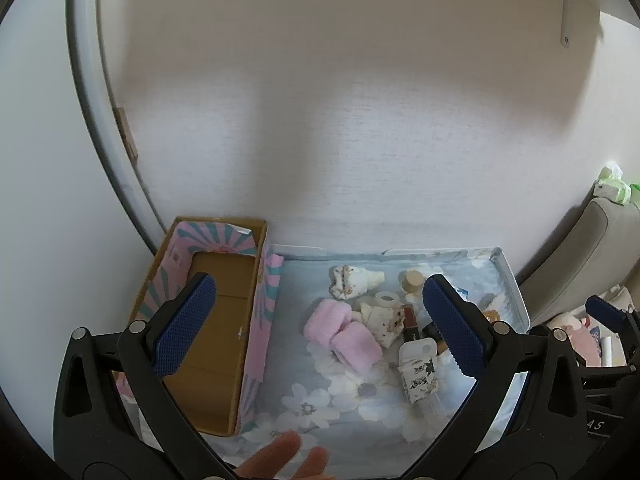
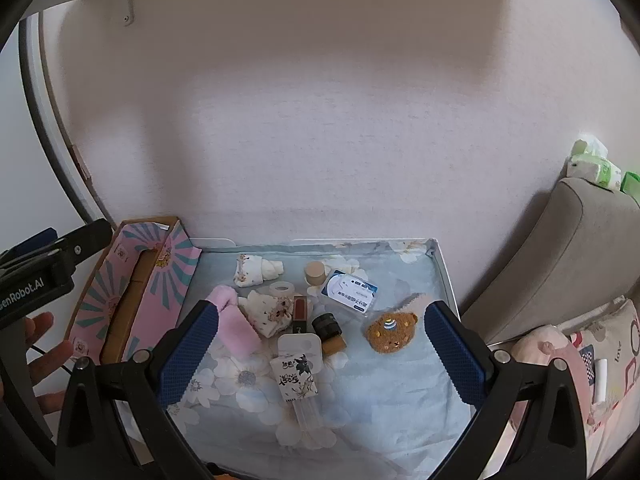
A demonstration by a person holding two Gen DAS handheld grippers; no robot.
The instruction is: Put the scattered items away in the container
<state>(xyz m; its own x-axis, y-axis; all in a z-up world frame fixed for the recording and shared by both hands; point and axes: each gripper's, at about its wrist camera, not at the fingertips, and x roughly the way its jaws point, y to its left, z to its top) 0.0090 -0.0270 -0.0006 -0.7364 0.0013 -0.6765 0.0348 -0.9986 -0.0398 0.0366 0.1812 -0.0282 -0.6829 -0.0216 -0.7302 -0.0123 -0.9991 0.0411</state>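
Tilting downward over a flowered cloth [image 2: 380, 392], both grippers hang above the clutter with jaws spread wide and nothing between the blue pads. The left gripper [image 1: 316, 320] sits over the gap between the box [image 1: 212, 340] and the scattered pile; bare fingertips [image 1: 280, 456] show under it at the bottom edge. The right gripper [image 2: 320, 344] hovers over the middle of the pile, and in its view the left tool's black body [image 2: 48, 264] shows at the far left, with a hand [image 2: 44, 344] beneath it.

The box stands at the cloth's left edge against the wall, open-topped, brown inside and empty, its outside pink with teal rays. The items lie on the cloth to its right: rolled pink socks [image 1: 344, 336], two white patterned sock bundles [image 2: 256, 270], a tape ring [image 2: 282, 290], a wooden cap [image 2: 315, 272], a lipstick [image 2: 300, 310], a small black jar [image 2: 325, 324], a brown fuzzy bear pouch [image 2: 392, 330], a blue-and-white card packet [image 2: 352, 292], and a sachet [image 2: 294, 378] printed with characters too small to read.

Lettering on the left tool reads "enRobot.AI", its start cut off.
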